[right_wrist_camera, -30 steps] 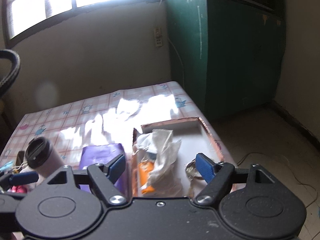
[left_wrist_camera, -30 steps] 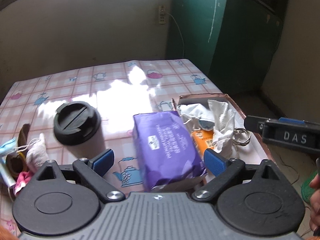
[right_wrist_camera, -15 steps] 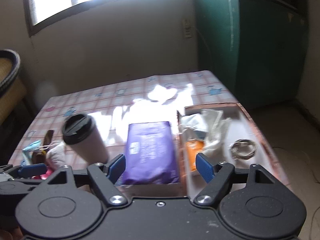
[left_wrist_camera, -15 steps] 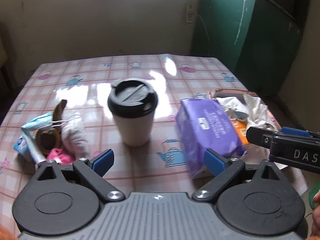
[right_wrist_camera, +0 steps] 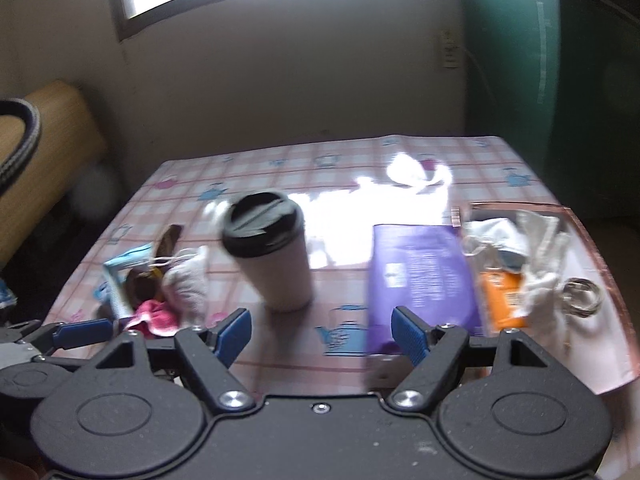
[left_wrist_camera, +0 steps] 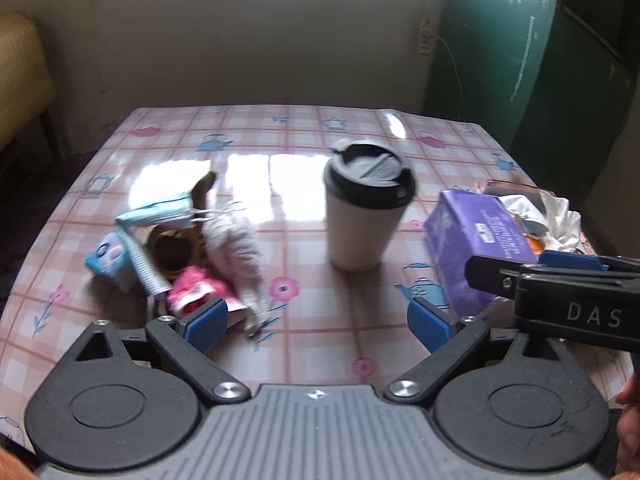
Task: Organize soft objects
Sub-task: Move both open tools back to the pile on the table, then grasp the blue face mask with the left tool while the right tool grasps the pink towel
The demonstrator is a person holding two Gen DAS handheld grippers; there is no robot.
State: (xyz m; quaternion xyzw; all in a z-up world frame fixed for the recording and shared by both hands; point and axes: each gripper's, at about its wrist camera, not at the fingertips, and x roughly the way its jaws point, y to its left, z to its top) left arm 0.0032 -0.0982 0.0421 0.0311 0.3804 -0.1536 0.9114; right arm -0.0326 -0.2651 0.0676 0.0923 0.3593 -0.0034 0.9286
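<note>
Two grippers over the table (left_wrist_camera: pixel 304 148), both empty: the left gripper (left_wrist_camera: pixel 318 322) hangs with fingers spread wide, and the right gripper (right_wrist_camera: pixel 322 330) is spread just the same. One lidded cup (right_wrist_camera: pixel 272 254) stands mid-table. One purple packet (right_wrist_camera: pixel 420 276) lies flat just beside the tray (right_wrist_camera: pixel 600 264), which holds one orange packet (right_wrist_camera: pixel 502 300), crumpled white cloths (right_wrist_camera: pixel 536 240) and a metal ring (right_wrist_camera: pixel 580 300). Far left, one heap of soft things (left_wrist_camera: pixel 188 248): pink cloth, white pouch, blue mask.
</note>
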